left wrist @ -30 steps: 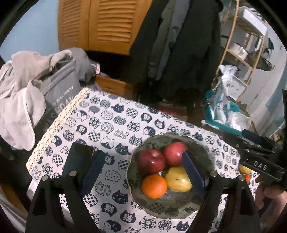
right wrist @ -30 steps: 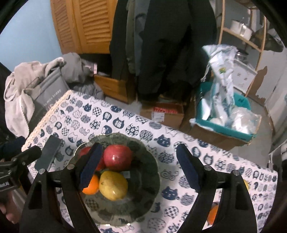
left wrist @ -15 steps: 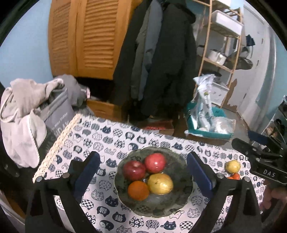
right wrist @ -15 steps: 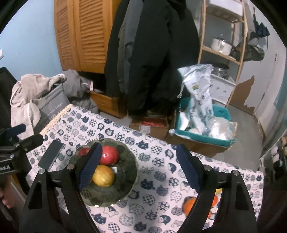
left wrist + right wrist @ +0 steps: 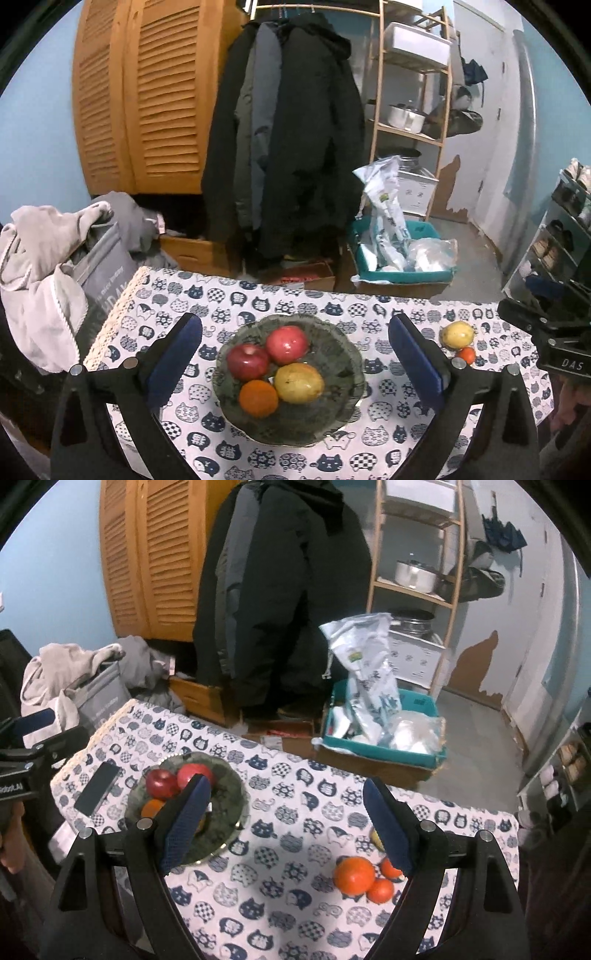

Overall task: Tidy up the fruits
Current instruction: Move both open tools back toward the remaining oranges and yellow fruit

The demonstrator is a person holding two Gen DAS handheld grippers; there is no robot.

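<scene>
A dark green plate [image 5: 343, 354] is sitting on a counter [image 5: 258, 299] covered with a cat-print cloth. On the plate are lying two red apples [image 5: 247, 362], an orange [image 5: 258, 398] at the near edge, and a yellow pear [image 5: 299, 382] whose long axis is running left to right across the left wrist view. The left tool [image 5: 291, 365] is hanging above the plate with its jaws spread wide, having just been opening, and nothing is gripped between them. The right tool [image 5: 286, 829] is hovering to the right of the plate, jaws also wide and empty. Well to the right of the plate, loose fruit is resting on the cloth: a large orange [image 5: 354, 874] touching two smaller ones, with a second yellow fruit [image 5: 457, 334] just behind them. A dark phone [image 5: 96, 789] is lying flat just left of the plate.
</scene>
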